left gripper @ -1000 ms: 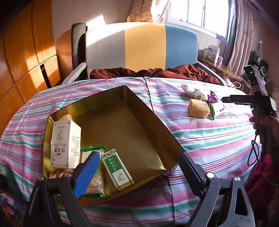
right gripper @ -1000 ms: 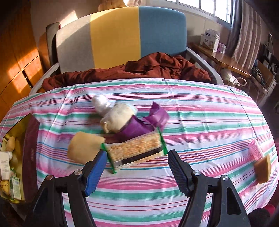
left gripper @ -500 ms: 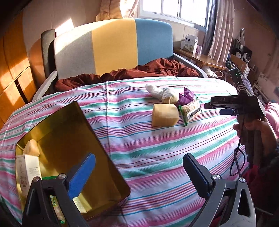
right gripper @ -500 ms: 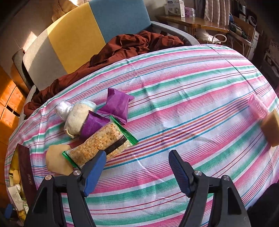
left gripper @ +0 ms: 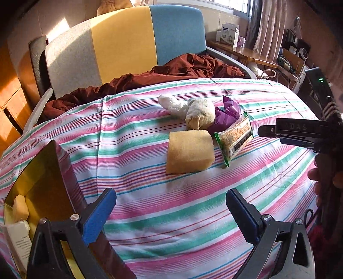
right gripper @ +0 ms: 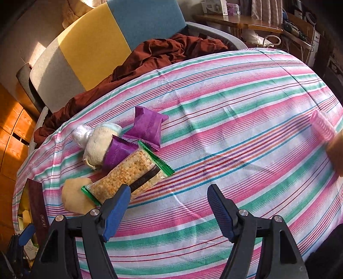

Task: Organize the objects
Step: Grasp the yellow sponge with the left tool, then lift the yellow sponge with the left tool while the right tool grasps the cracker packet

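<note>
We want the gold tin (left gripper: pixel 42 178) at the striped surface's (left gripper: pixel 193 214) left edge filled next from the central pile. Our left hand-held gripper (left gripper: pixel 171 212), jaws just widened and empty, should straddle the yellow sponge block (left gripper: pixel 189 151); the right hand-held gripper (right gripper: pixel 169 206), released, takes the cracker packet (right gripper: pixel 128 176).

Warm, low sunlight floods in from the window (left gripper: pixel 233 5) at the far right, gilding the wooden cabinets (right gripper: pixel 12 137) on the left. The striped cloth (left gripper: pixel 193 201) glows bright, almost washed out on its white bands. A long soft shadow lies across it in the right wrist view. The tin's gold inner wall (left gripper: pixel 42 171) catches a glare. Fisheye bending bows the stripes, corners fall to black, and the pink item (right gripper: pixel 321 126) at the far right edge smears with blur.
</note>
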